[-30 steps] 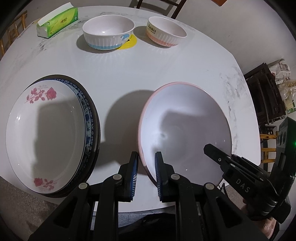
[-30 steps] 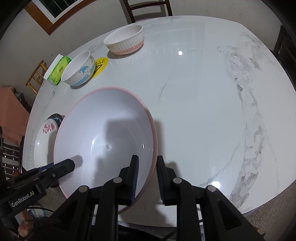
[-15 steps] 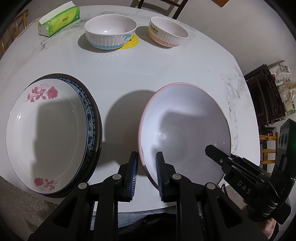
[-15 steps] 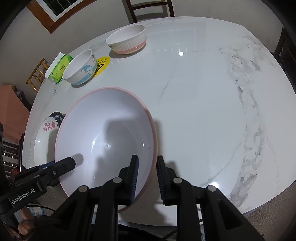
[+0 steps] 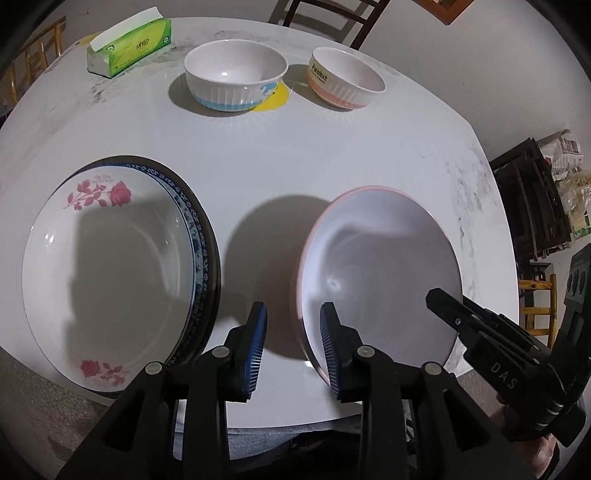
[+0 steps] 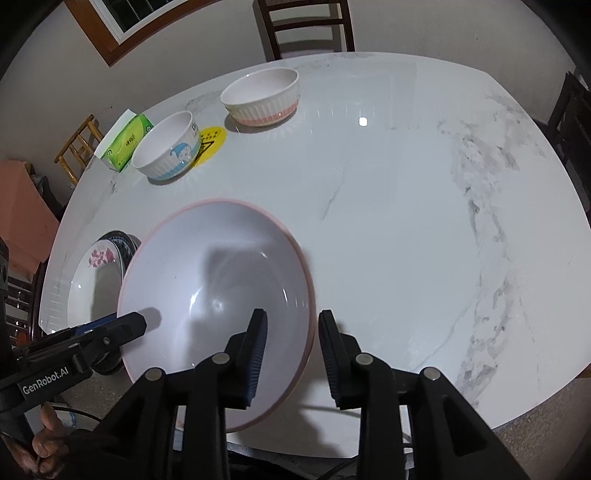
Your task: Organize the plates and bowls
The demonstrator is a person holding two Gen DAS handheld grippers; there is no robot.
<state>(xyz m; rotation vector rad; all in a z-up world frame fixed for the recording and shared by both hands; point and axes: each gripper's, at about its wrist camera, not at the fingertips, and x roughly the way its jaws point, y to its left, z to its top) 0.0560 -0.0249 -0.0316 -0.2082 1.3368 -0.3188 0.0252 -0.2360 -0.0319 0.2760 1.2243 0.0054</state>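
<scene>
A large white bowl with a pink rim point(image 5: 376, 266) point(image 6: 221, 266) sits near the table's front edge. My left gripper point(image 5: 293, 314) straddles its left rim and my right gripper point(image 6: 291, 319) straddles its right rim. Both sets of jaws are opening, and the blue pads stand off the rim on either side. To the bowl's left lies a stack of plates point(image 5: 110, 258) point(image 6: 92, 273), topped by a white plate with red roses. A blue-banded bowl point(image 5: 236, 74) and a pink-banded bowl point(image 5: 347, 85) stand at the far side.
The white marble table point(image 6: 406, 184) has wide bare room to the right of the big bowl. A green tissue pack point(image 5: 129, 44) lies at the far left, and a yellow sticker point(image 5: 275, 101) beside the blue-banded bowl. A wooden chair point(image 6: 306, 29) stands behind the table.
Both grippers' jaws have spread apart from the pink-rimmed bowl's rim, which they pinched before. The bowl and both hands have stayed where they were.
</scene>
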